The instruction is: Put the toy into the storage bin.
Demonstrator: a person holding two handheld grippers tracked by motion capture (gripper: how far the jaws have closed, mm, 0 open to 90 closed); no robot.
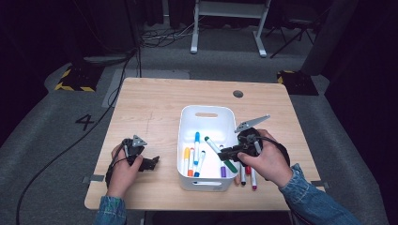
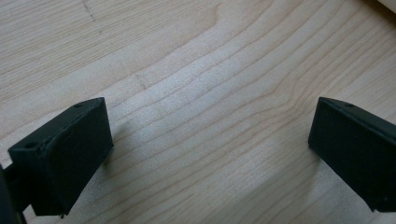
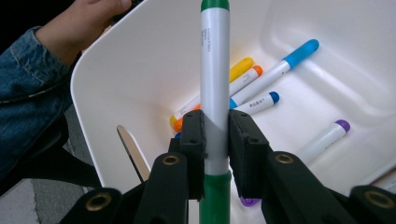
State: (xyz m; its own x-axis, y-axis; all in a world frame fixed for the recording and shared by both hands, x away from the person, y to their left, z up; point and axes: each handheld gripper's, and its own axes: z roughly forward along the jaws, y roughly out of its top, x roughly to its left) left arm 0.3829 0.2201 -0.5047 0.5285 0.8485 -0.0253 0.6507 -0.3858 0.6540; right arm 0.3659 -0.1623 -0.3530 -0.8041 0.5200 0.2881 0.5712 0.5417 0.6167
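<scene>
The right gripper [image 3: 215,135] has its fingers [image 3: 194,140] pinching a green pen [image 3: 215,70] around the middle of its white body. The pen has a green cap at each end. In the high view the right gripper [image 1: 233,152] holds the green pen [image 1: 217,151] over the right side of a white bin [image 1: 206,112], and the pen slants across the bin with one green end high and the other low. The bin stands in the middle of the wooden table [image 1: 150,103]. Inside the bin lie more pens: a blue pen [image 3: 299,53], a yellow pen [image 3: 240,67], an orange pen [image 3: 252,73], a dark blue pen [image 3: 261,100] and a purple pen [image 3: 327,135]. They rest on the bottom of the bin, close to each other. A few more pens [image 1: 248,176] lie on the table just beside the bin's right wall, under the right hand [image 1: 267,159]. The left gripper [image 2: 210,154] has its fingers [image 2: 65,158] spread wide with nothing between them, just above bare table wood. In the high view the left gripper [image 1: 141,159] sits low at the table's left side, well apart from the bin, held by the left hand [image 1: 122,171]. Both arms have blue jean sleeves [image 1: 305,197].
</scene>
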